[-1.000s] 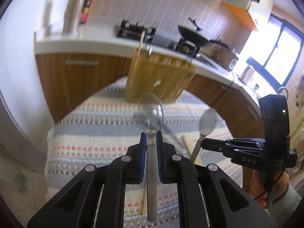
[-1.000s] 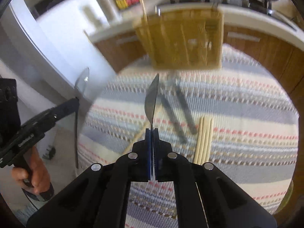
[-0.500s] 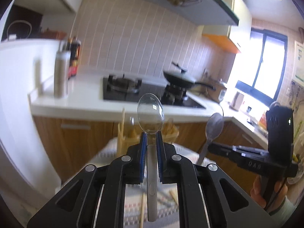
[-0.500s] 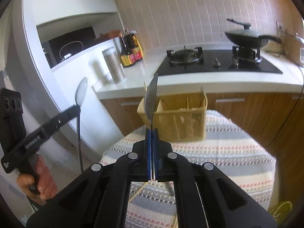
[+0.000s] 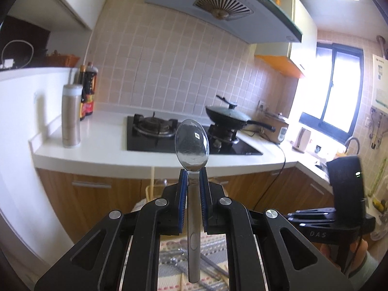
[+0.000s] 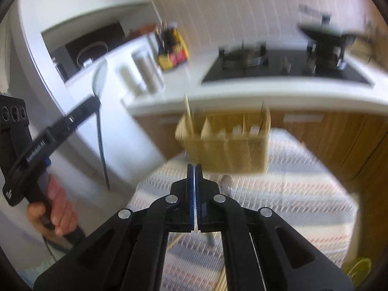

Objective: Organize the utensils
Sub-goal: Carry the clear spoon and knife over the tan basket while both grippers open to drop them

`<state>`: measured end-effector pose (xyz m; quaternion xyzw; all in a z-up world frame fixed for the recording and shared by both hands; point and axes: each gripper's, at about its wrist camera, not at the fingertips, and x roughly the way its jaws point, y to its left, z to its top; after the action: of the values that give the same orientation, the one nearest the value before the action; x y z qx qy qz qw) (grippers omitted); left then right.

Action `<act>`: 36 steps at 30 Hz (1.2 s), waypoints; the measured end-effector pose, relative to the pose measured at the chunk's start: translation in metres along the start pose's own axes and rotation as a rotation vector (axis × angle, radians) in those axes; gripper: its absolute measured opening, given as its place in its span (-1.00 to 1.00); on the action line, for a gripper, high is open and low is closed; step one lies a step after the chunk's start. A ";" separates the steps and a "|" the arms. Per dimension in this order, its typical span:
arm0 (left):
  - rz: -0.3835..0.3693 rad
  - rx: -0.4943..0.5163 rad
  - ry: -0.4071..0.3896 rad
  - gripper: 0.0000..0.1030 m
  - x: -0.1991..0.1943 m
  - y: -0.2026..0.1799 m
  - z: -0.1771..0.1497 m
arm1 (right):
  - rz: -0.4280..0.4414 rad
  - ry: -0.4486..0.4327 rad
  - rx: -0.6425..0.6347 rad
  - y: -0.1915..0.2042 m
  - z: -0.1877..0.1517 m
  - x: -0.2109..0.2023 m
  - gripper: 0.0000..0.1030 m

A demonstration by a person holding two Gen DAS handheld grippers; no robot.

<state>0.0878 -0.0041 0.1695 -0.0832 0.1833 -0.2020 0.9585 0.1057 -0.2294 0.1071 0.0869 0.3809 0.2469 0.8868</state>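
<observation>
Your left hand-held gripper [image 5: 193, 201] is clamped on a metal spoon [image 5: 192, 145]. The blue pads grip the handle just under the bowl. The spoon stands near upright, bowl up, with the rest of the handle hanging down between the fingers. From the right wrist view it sits off to the left of the worktop and well apart from the basket [image 6: 224, 143].

Your right hand-held gripper [image 6: 194, 195] has its pads pressed together, and nothing shows sticking out past them. That view is blurred, so I cannot tell if something thin is caught between them.

The basket stands at the far edge of the striped worktop [image 6: 303, 186], in front of the kitchen counter. It is open at the top and split by dividers, and a stick stands in its left end.

The coming move turns on one relation. The basket lies ahead of the spoon, below it and to its right, and most of it is hidden behind the left fingers in that view. The spoon's long axis already runs roughly up and down, as the slots do. The left hand probably needs to travel right and forward until it is over a compartment, then lower the handle in first.

A few utensils lie on the cloth [image 5: 169, 262] below, not yet sorted.
</observation>
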 end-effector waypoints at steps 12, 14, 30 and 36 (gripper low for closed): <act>0.019 -0.038 0.127 -0.84 0.021 0.033 -0.045 | 0.066 0.152 0.109 -0.051 -0.039 0.081 -0.95; 0.024 -0.039 0.139 -0.84 0.023 0.037 -0.049 | 0.049 0.144 0.094 -0.050 -0.041 0.080 -0.95; -0.328 0.128 0.555 0.13 0.131 0.010 -0.127 | -0.076 0.292 0.046 -0.075 -0.082 0.069 -0.94; -0.278 0.408 0.693 0.15 0.176 -0.042 -0.164 | -0.239 0.234 -0.008 -0.083 -0.102 0.041 -0.94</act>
<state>0.1594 -0.1294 -0.0270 0.1568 0.4380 -0.3775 0.8007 0.0876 -0.2840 -0.0186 0.0078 0.4881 0.1494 0.8599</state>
